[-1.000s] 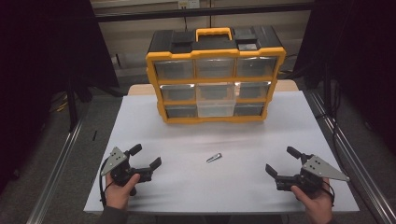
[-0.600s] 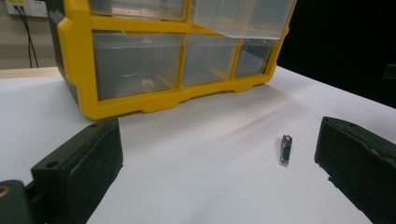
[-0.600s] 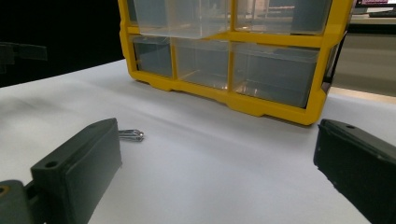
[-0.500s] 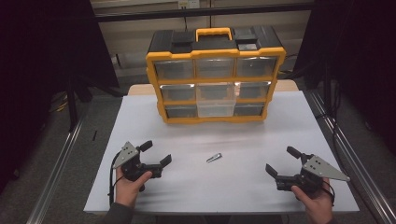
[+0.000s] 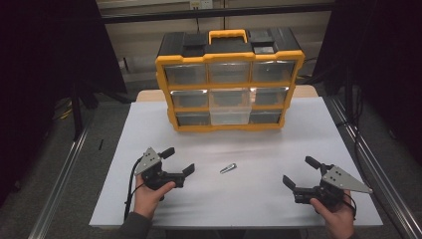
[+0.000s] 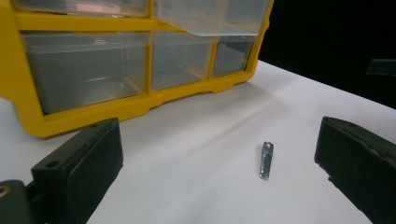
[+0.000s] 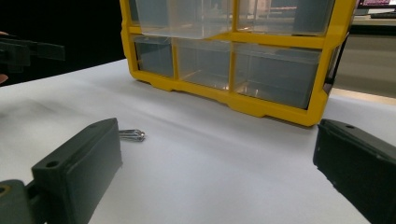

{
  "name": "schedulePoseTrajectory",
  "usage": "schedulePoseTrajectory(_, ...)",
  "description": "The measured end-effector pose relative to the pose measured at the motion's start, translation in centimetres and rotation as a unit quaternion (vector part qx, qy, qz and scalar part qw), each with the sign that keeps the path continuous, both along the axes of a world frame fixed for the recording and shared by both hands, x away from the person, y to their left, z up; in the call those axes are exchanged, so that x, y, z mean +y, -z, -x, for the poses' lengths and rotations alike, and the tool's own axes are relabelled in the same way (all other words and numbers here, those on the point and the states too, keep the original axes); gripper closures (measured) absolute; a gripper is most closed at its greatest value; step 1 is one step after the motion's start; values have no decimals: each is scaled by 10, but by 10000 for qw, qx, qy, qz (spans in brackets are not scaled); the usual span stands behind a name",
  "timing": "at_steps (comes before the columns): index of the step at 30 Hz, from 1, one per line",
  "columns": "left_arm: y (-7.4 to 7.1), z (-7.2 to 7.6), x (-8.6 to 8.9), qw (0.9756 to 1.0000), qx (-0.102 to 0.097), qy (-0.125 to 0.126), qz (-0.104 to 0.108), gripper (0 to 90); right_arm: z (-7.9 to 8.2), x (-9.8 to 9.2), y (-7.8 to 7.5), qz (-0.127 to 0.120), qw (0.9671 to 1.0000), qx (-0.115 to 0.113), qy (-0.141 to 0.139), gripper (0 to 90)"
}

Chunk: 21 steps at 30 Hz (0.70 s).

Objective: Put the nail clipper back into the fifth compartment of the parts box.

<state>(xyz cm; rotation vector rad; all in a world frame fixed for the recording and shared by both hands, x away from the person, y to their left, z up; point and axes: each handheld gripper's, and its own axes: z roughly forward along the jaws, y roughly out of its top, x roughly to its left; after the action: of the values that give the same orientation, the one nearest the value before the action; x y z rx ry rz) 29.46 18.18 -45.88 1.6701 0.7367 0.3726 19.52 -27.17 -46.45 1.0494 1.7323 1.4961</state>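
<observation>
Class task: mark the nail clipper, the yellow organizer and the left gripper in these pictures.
Nail clipper (image 6: pixel 266 160), left gripper view, middle of its metal body.
Organizer (image 5: pixel 230 85), high view, yellow bar between drawer rows.
Left gripper (image 5: pixel 178 161), high view, midway between its fingertips.

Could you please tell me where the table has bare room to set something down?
The white table is bare between the nail clipper and the right gripper, and along both side edges beside the yellow organizer. It is tightest between the left gripper and the clipper.

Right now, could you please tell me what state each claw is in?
Left claw: open, holding nothing, near the nail clipper.
Right claw: open, holding nothing.
</observation>
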Motion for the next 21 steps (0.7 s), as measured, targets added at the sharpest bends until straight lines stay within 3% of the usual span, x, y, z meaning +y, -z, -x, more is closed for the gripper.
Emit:
schedulePoseTrajectory(5, 0, -4, -12, 9999, -5, 95, -34, 15, 0, 0, 0, 4, 10000, -18, -43, 6)
schedulePoseTrajectory(6, -1, -5, -12, 9997, -58, 141, -191, 15, 0, 0, 0, 4, 10000, -20, -44, 6)
schedulePoseTrajectory(7, 0, -5, -15, 9999, 2, 102, -54, 15, 0, 0, 0, 1, 10000, -14, -43, 6)
schedulePoseTrajectory(9, 0, -7, -17, 9997, 2, 186, -144, 16, 0, 0, 0, -15, 10000, -6, -52, 6)
schedulePoseTrajectory(11, 0, -9, -23, 9999, 27, 139, -19, 16, 0, 0, 0, -33, 10000, 6, -37, 6)
schedulePoseTrajectory(13, -1, -10, -23, 9998, 16, 168, -72, 16, -1, 0, 0, -18, 10000, -7, -41, 6)
schedulePoseTrajectory(14, 0, -11, -24, 9994, 37, 327, -51, 16, 0, 0, 0, -23, 10000, -1, -41, 6)
schedulePoseTrajectory(15, -1, -10, -27, 9998, 55, 168, -47, 16, -1, 0, 0, -11, 10000, -20, -70, 6)
schedulePoseTrajectory(16, -1, -11, -28, 9997, 34, 195, -153, 16, 0, 0, 0, 0, 10000, -1, -72, 6)
schedulePoseTrajectory(21, 1, -14, -40, 9995, 84, 265, -133, 16, 0, 0, 0, -5, 10000, 2, -82, 7)
